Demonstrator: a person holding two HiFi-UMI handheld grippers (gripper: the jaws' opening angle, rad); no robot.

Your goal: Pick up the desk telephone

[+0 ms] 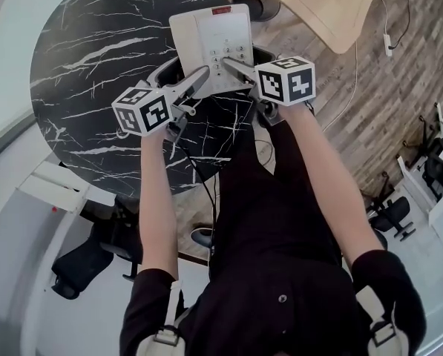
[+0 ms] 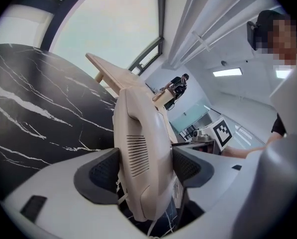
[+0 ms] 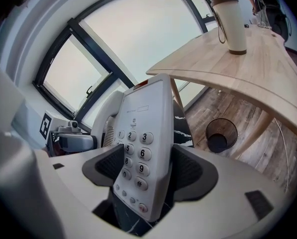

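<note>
Head view: the phone (image 1: 210, 39) lies on the black table (image 1: 80, 65), long axis pointing straight away from the person. The left gripper (image 1: 201, 75) and right gripper (image 1: 230, 64) sit side by side at its near end, about equally close. Left gripper view: jaws clamped across the handset (image 2: 141, 153), a pad on each side. Right gripper view: same deal on the keypad (image 3: 138, 158) half, so I'd guess it's just a level lift from here.

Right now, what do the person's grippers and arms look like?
Both the left gripper and right gripper are pale grey with dark textured pads; each carries a white cube with black square markers. A thin black cable hangs below the left one. The person wears short black sleeves.
</note>
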